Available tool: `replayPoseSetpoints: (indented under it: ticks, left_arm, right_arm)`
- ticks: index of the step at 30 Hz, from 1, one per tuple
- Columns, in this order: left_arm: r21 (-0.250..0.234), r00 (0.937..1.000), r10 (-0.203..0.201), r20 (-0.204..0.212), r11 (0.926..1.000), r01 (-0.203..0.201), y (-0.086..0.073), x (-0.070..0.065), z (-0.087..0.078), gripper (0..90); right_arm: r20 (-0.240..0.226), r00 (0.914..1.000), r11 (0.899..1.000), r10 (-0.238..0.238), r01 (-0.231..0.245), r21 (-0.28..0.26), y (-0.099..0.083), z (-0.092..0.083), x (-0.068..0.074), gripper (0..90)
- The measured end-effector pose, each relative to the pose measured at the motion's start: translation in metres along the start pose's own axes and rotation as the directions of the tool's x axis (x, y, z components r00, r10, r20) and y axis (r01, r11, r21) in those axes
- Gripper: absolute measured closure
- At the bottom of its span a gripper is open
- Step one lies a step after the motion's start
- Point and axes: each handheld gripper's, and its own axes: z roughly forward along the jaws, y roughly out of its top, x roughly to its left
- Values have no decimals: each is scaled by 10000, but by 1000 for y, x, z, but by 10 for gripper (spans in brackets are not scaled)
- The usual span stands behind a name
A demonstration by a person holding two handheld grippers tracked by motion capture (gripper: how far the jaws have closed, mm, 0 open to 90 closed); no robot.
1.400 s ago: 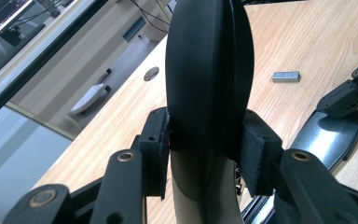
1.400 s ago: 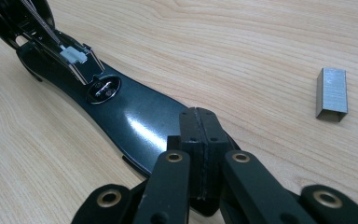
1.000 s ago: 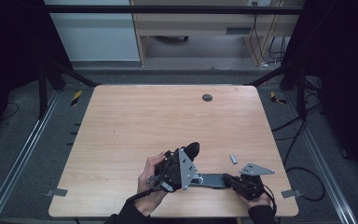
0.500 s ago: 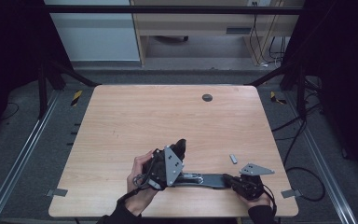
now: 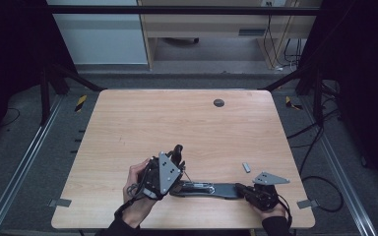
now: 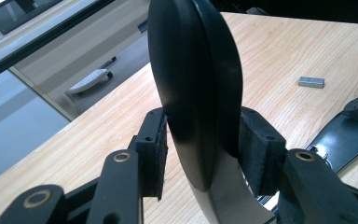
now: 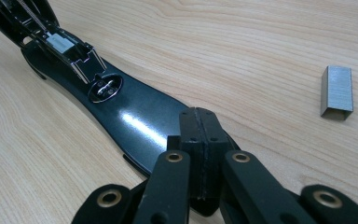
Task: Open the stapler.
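A black stapler lies opened out near the table's front edge. Its base (image 5: 224,190) (image 7: 135,116) is flat on the wood, with the metal staple channel (image 5: 197,186) (image 7: 65,46) exposed. My left gripper (image 5: 177,156) (image 6: 200,144) is shut on the stapler's black top cover (image 5: 178,150) (image 6: 191,84), which stands swung up from the base. Its jaws have just eased a little, with the cover still between the pads. The right gripper (image 5: 241,189) (image 7: 200,135) is shut, its tips resting on the base's right end. A small strip of staples (image 5: 246,167) (image 7: 337,89) (image 6: 311,82) lies just beyond it.
The wooden table (image 5: 142,123) stretches away behind the stapler, with a dark round grommet (image 5: 218,103) near its far edge. Metal rails and cables run along both sides of the table. The front edge is close beneath both hands.
My left gripper has moved left with the top cover, swinging it farther up and away from the base. The right gripper has stayed where it was.
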Motion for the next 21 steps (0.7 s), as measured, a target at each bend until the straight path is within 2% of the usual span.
replayPoseSetpoints:
  ticks: [16,21]
  left_arm:
    - [-32,9985,-539,80,9985,540,-10,14,-6,546]
    - [75,9939,-1093,106,9940,1092,-20,28,-11,538]
  right_arm:
    - [2,10000,10000,-3,3,8,0,0,0,900]
    - [-17,10000,10000,20,-20,31,0,0,0,900]
